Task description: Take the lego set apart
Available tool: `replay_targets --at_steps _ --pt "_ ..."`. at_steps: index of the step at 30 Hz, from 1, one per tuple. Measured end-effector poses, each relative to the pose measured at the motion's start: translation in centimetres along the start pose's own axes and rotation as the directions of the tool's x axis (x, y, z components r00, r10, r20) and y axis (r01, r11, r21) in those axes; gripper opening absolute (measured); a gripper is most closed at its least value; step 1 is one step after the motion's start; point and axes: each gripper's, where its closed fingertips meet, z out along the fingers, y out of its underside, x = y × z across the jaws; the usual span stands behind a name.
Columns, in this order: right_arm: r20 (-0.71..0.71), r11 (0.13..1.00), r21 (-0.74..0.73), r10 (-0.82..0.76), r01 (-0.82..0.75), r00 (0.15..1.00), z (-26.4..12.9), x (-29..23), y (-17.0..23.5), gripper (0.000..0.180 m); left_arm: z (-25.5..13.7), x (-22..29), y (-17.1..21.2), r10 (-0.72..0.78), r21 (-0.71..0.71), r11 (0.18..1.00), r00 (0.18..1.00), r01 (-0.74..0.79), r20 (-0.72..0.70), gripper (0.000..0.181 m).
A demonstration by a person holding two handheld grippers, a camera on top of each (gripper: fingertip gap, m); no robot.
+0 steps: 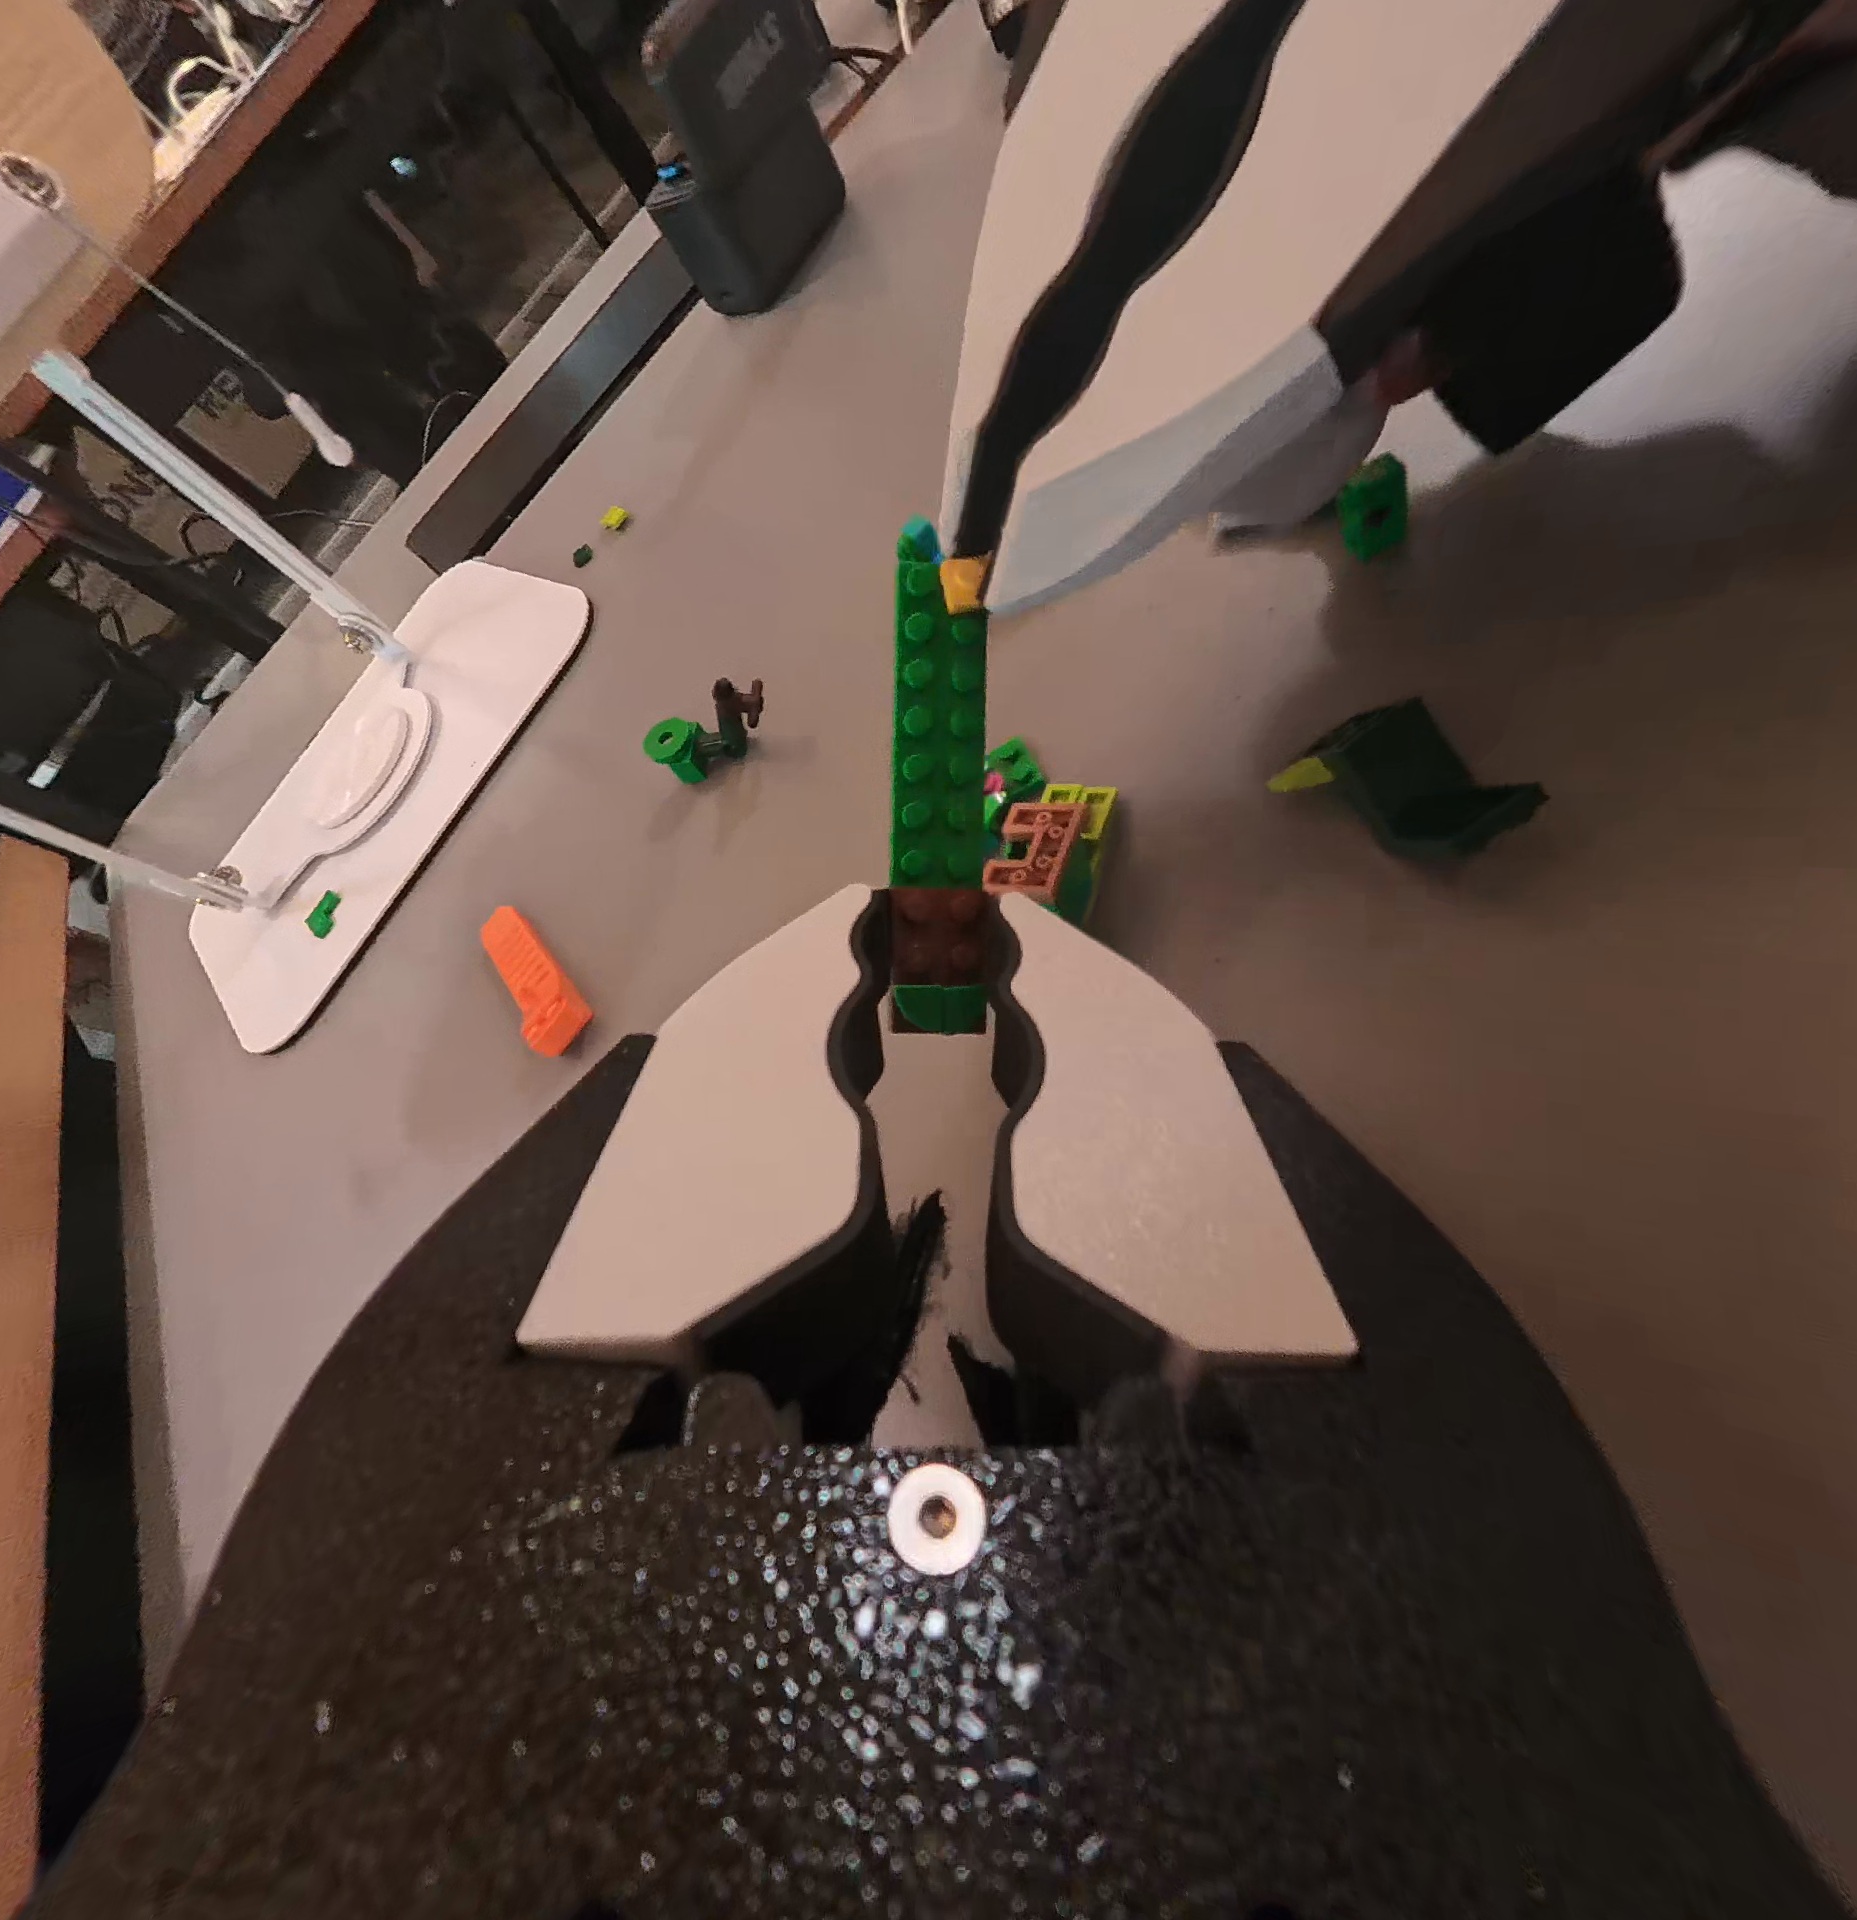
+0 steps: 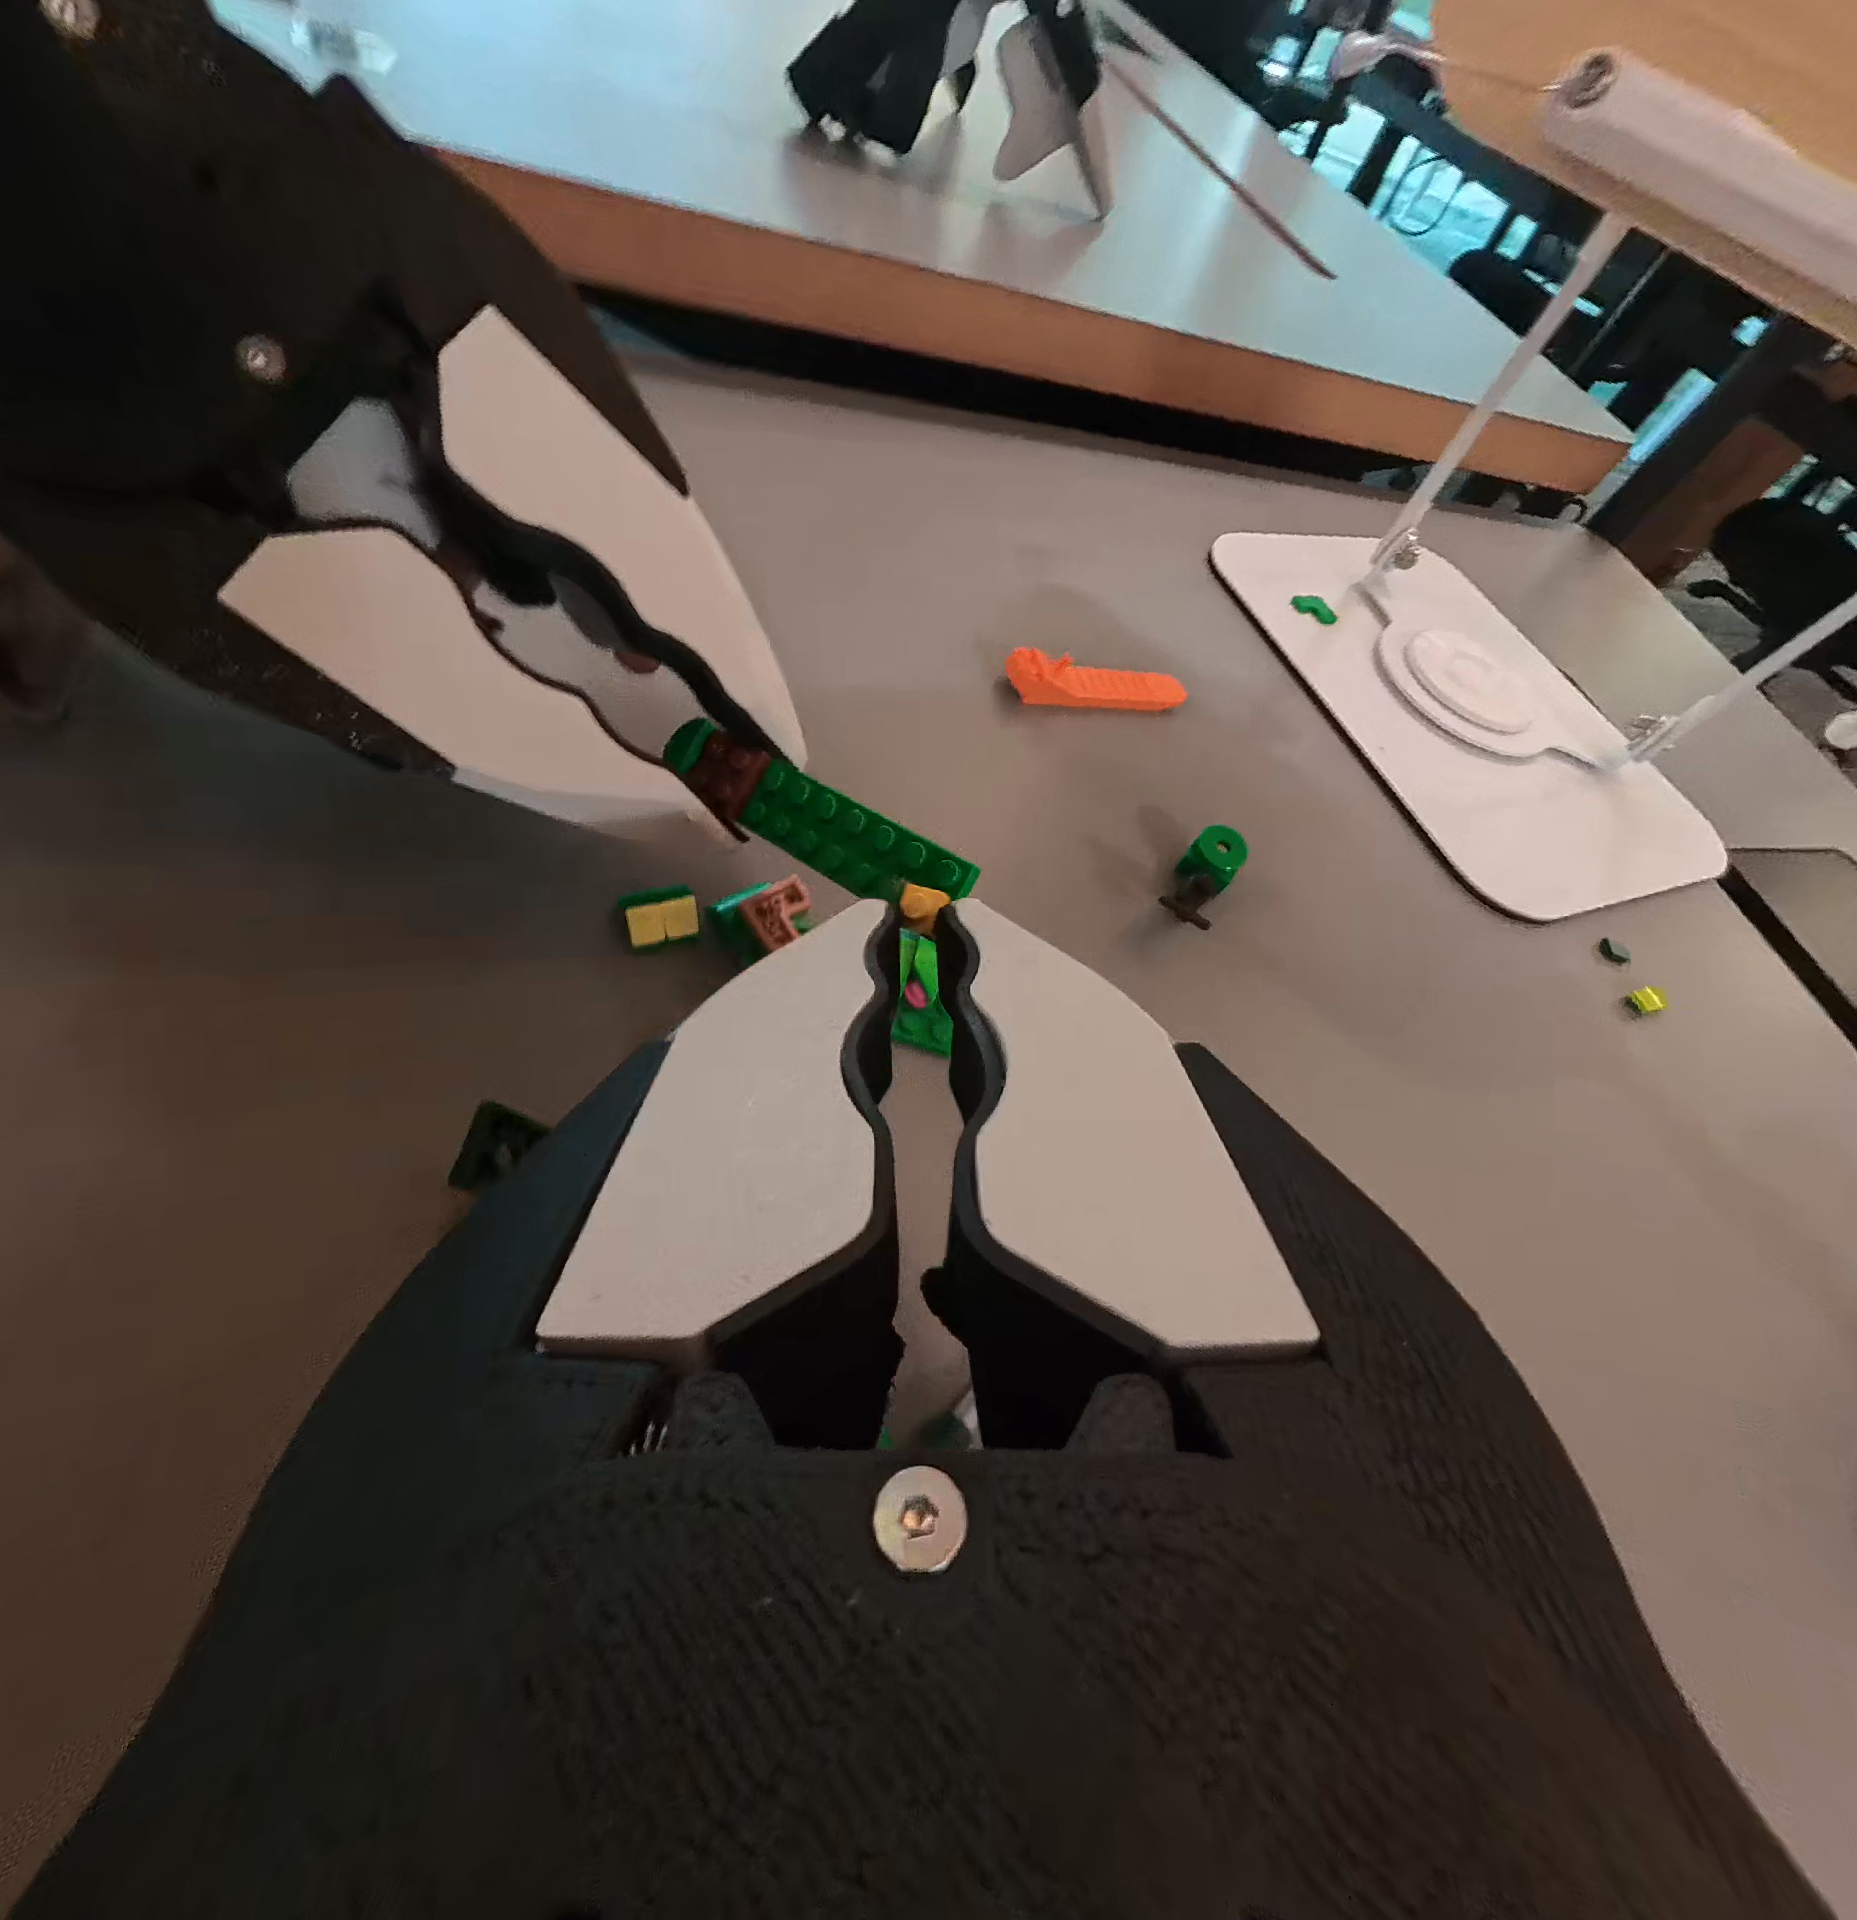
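- A grey table point(image 1: 1423, 1143) is seen under everything, with a white lamp base point(image 1: 384, 790) set toward its edge.
- The left gripper point(image 1: 939, 951) is clamped on the brown end of a long green lego plate point(image 1: 939, 727), which is held up off the table.
- The right gripper point(image 2: 919, 920) is pinched on a small orange piece point(image 2: 919, 902) at the plate's far end — the 2 grippers face each other.
- An orange brick separator point(image 2: 1095, 683) is laid flat near the lamp base.
- Loose pieces are scattered below the plate — a green cylinder piece point(image 1: 680, 750) and a tan bracket point(image 1: 1038, 847) among them.
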Motion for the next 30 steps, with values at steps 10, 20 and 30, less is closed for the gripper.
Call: replay_targets --at_steps 10,20,30 --pt "0.097 0.991 -0.105 -0.075 0.085 0.992 0.1 -1.8 1.8 0.000 0.2 -0.3 1.5 0.089 -0.091 0.992 0.996 -0.086 0.029 0.016" --pt "-0.058 0.966 -0.101 -0.245 0.239 0.968 0.8 -0.7 1.1 0.023 0.3 0.1 1.6 0.037 -0.098 0.994 0.999 -0.037 -0.004 0.016" --pt "-0.124 0.940 -0.207 -0.302 0.273 0.945 1.5 -0.2 1.8 0.008 0.2 0.4 1.3 0.051 -0.095 0.994 0.999 -0.052 -0.014 0.016"
